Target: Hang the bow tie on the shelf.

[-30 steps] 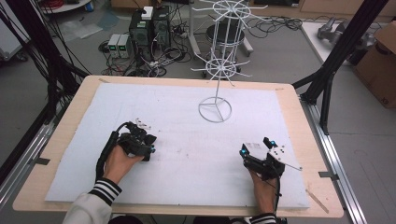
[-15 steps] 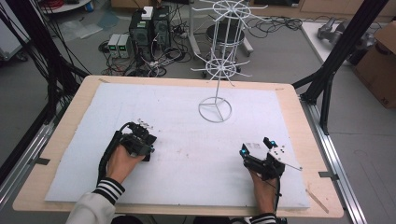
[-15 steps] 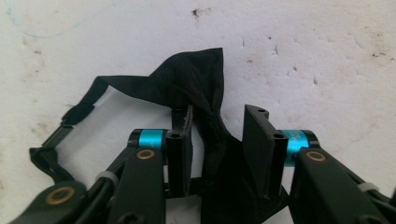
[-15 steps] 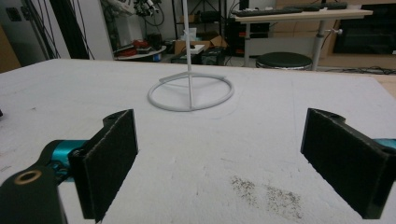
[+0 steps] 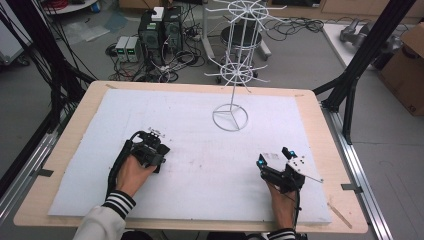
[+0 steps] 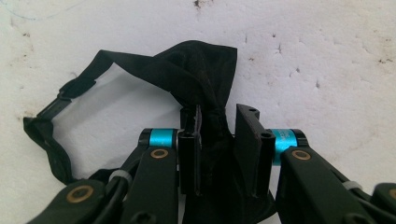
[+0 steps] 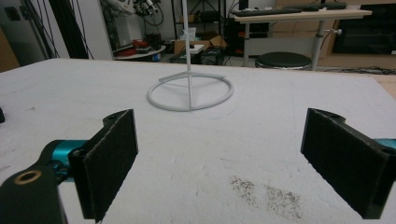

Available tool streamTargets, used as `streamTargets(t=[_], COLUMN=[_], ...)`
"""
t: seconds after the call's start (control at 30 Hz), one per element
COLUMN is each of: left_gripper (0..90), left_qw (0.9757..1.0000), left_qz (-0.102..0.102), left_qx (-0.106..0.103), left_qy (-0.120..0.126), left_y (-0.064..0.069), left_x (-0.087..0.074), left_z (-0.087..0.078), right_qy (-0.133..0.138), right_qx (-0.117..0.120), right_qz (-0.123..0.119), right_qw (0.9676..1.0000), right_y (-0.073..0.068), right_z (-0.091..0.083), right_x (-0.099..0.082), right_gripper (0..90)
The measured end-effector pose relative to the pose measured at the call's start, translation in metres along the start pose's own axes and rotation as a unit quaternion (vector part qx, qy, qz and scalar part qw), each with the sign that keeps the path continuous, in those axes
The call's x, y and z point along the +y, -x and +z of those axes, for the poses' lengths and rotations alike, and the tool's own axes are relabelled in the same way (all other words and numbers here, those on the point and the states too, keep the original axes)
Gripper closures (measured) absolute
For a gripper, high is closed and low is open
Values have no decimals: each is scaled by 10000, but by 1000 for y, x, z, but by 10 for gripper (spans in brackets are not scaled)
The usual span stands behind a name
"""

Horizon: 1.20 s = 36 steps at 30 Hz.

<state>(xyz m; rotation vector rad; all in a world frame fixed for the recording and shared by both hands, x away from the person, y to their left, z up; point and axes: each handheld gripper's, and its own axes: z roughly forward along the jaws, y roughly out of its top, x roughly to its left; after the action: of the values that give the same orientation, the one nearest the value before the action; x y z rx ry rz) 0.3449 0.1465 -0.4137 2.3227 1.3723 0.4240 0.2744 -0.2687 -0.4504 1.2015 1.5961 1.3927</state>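
Presently: left gripper [image 6: 217,140], near the desk's [image 5: 310,107] left edge, jaws clamped on black fabric strap [image 6: 196,74] lying on white mat [image 5: 200,150]. Right gripper [image 7: 219,163], jaws spread wide, holding nothing, faces white wire stand [image 7: 190,91].

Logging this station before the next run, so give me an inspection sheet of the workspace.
Surface: white mat on a wooden table, dark specks and smudges.
Job's things: black bow tie with strap; white wire stand.
Clutter: nothing seen.
Grippers: left claw shut on the bow tie; right claw open, empty.
Cables: one trails from the left claw along the wrist.
Surroundings: computers, stool, cardboard box, black frame.
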Motion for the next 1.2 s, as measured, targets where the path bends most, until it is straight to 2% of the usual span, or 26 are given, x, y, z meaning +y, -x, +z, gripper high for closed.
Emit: streamTargets(t=[0.1, 0.23, 0.47, 0.57, 0.7, 0.8, 1.0, 1.03, 1.13, 1.2], left_gripper=[713, 753, 769, 772, 772, 772, 772, 773, 773, 773], left_qw=[10000, 10000, 9999, 9998, 9992, 9978, 9938, 9917, 9877, 9829], left_qz=[-69, -50, -76, -73, -51, -14, -33, -34, -50, -27], left_qx=[-23, -47, -76, -180, -240, -342, -472, -573, -681, -789], left_qy=[-1, -23, 18, 83, 330, 575, 1010, 1147, 1408, 1664], left_y=[0, 0, 0, -1, -3, -5, -9, -11, -12, -12], left_x=[0, 0, -1, -2, -2, -3, -3, -2, -1, 0], left_z=[2, 1, 0, -2, -6, -11, -20, -22, -27, -31], right_qy=[2, -3, 0, 3, -1, -1, 0, -3, 4, 6], right_qx=[1, 0, -4, -3, -5, -6, -9, -8, -3, -8], right_qz=[4, 3, 0, 9, 7, 6, 8, 4, -15, -22], right_qw=[10000, 10000, 10000, 10000, 10000, 10000, 10000, 10000, 10000, 10000], right_y=[0, 0, 0, 0, 0, 0, 0, 0, 0, 0], right_z=[0, 0, 0, 0, 0, 0, 0, 0, 0, 0], right_x=[0, 0, 0, 0, 0, 0, 0, 0, 0, 0], right_gripper=[100, 100, 100, 100, 100, 100, 100, 100, 100, 100])
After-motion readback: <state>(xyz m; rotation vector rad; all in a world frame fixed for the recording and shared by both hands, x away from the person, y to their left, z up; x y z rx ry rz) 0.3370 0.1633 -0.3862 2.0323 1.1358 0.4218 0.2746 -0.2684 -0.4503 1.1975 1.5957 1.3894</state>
